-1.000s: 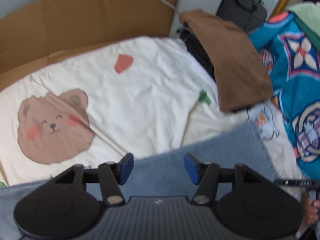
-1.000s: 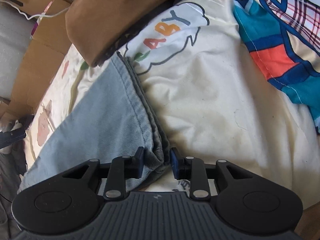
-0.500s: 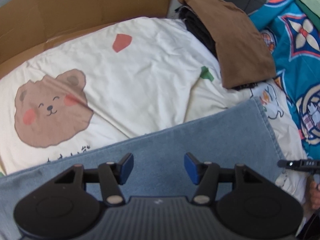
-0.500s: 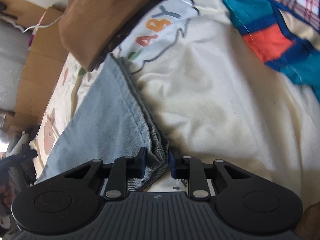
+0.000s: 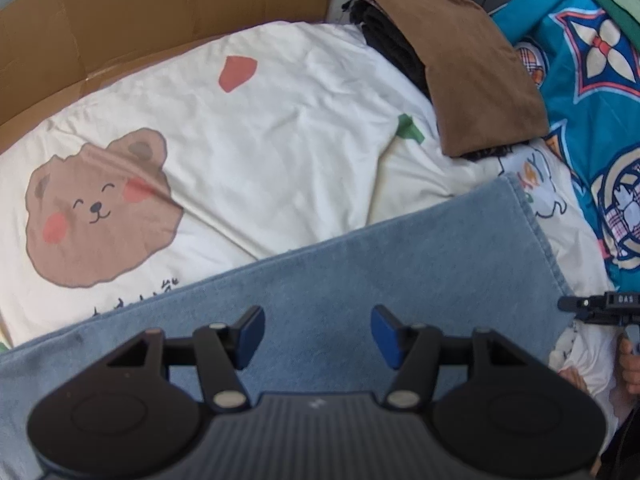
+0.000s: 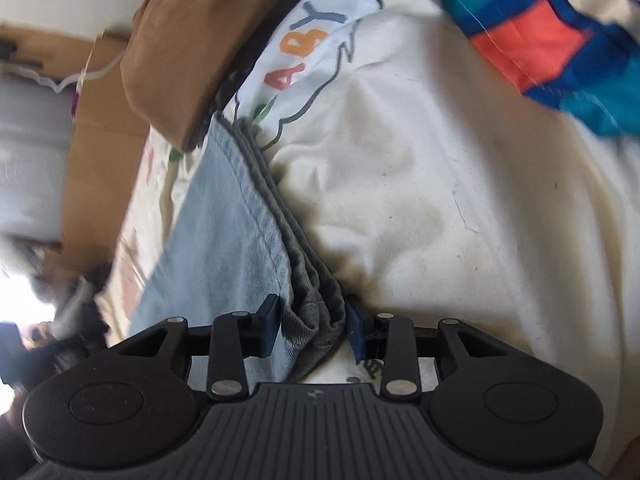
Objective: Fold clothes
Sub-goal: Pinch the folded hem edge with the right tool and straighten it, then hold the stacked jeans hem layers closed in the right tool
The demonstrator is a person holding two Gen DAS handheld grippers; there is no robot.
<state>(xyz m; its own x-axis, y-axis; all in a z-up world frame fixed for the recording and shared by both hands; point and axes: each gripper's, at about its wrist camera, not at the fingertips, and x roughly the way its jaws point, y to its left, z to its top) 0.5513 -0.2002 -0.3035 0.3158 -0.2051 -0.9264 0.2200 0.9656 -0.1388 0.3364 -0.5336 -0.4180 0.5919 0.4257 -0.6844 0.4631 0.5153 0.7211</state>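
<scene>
A light blue denim garment (image 5: pixel 400 264) lies folded in a long band across the cream bear-print sheet (image 5: pixel 280 128). My left gripper (image 5: pixel 318 334) hovers over its middle, jaws opening wider with nothing between them. In the right wrist view the denim (image 6: pixel 224 232) runs away to the upper left. Its stacked end edge (image 6: pixel 312 292) sits between the fingers of my right gripper (image 6: pixel 312 330). Those jaws are opening, and the left pad (image 6: pixel 268 326) stands off the bunched layers. The right gripper's tip (image 5: pixel 600 306) shows at the denim's right end in the left wrist view.
A folded brown garment (image 5: pixel 472 64) rests on dark clothes at the back right, just beyond the denim's far corner (image 6: pixel 216 124). Cardboard (image 5: pixel 120 20) lines the far side. A teal patterned blanket (image 5: pixel 592 80) covers the right. A hand (image 5: pixel 632 364) shows at the right edge.
My right gripper's jaws have spread apart from a tight pinch on the denim's end edge, and that hand has sunk and rolled a little. The denim lies flatter and fills more of the left view.
</scene>
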